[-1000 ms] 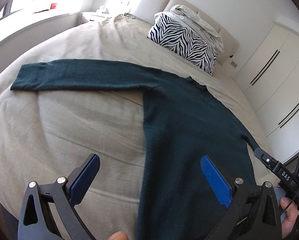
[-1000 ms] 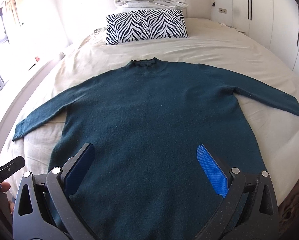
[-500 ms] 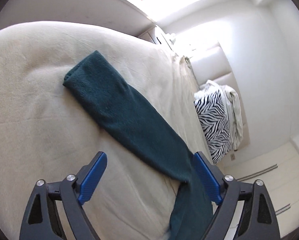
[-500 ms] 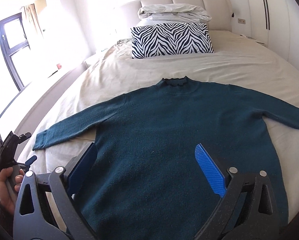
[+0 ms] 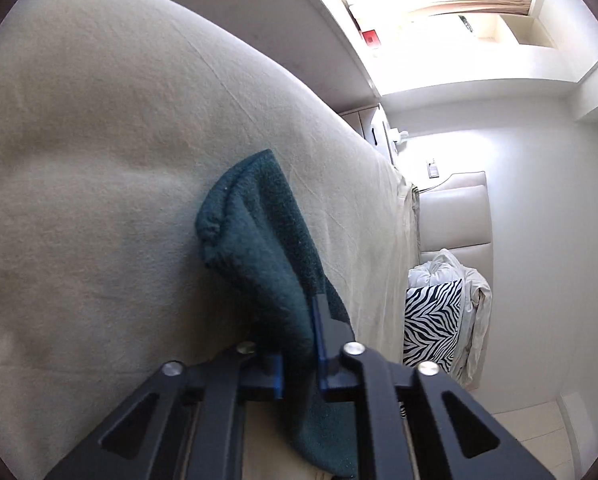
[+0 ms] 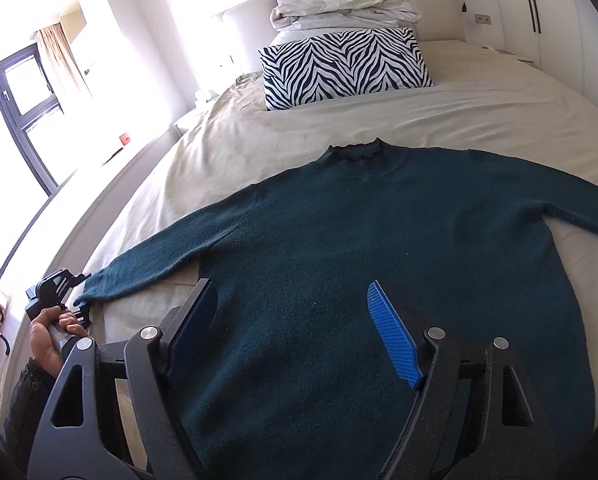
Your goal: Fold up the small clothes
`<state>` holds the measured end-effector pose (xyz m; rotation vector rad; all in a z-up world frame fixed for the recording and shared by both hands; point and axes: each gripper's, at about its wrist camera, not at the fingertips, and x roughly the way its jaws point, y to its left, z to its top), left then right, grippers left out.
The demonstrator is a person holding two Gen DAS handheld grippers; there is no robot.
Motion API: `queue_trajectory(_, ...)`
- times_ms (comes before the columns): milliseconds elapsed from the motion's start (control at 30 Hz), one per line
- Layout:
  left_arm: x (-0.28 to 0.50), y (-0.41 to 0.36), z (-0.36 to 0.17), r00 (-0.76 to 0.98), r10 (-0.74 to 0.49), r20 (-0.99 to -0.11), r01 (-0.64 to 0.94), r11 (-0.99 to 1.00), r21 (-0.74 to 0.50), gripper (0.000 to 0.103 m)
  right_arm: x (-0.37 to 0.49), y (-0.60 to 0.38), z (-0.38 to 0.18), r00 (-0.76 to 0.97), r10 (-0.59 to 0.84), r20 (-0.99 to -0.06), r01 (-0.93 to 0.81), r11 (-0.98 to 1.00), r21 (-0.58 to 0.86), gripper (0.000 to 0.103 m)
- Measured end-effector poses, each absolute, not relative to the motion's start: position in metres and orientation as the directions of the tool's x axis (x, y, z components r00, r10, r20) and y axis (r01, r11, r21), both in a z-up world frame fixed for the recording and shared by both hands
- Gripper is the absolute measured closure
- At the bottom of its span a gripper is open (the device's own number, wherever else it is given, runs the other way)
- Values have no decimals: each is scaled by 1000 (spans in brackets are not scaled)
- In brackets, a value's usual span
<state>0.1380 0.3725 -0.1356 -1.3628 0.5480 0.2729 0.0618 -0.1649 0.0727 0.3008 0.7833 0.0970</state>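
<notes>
A dark teal sweater (image 6: 359, 248) lies flat, front up, on the beige bed (image 6: 479, 120), sleeves spread to both sides. My left gripper (image 5: 299, 344) is shut on the left sleeve's cuff (image 5: 255, 216), which bunches up between the blue pads. In the right wrist view the left gripper (image 6: 65, 292) sits at the sleeve end near the bed's left edge. My right gripper (image 6: 295, 320) is open and empty, hovering over the sweater's lower body.
A zebra-print pillow (image 6: 343, 66) and a folded white duvet (image 6: 343, 10) lie at the headboard. A window (image 6: 15, 100) and ledge run along the left side. Wardrobe doors (image 6: 539, 4) stand at the right.
My left gripper has moved out along the left sleeve to the cuff and closed on it. My right gripper stays open over the sweater, drifting slightly.
</notes>
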Motion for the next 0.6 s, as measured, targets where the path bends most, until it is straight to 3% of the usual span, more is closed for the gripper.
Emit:
queue_trajectory(200, 187, 303, -54, 848, -146, -510, -348, 574, -742, 95, 61, -199, 62, 707, 198, -679, 72, 935, 348, 41)
queue_trajectory(367, 234, 133, 0, 798, -220, -561, -37, 911, -410, 95, 57, -238, 53, 712, 184, -678, 146, 905, 400, 41)
queue_trajectory(500, 235, -3, -36, 728, -195, -657, 181, 979, -89, 90, 56, -269, 43, 707, 179, -684, 189, 884, 427, 41)
queue_trajectory(600, 219, -40, -85, 650, -170, -741, 253, 967, 0, 84, 68, -290, 27, 676, 212, -706, 214, 860, 463, 41)
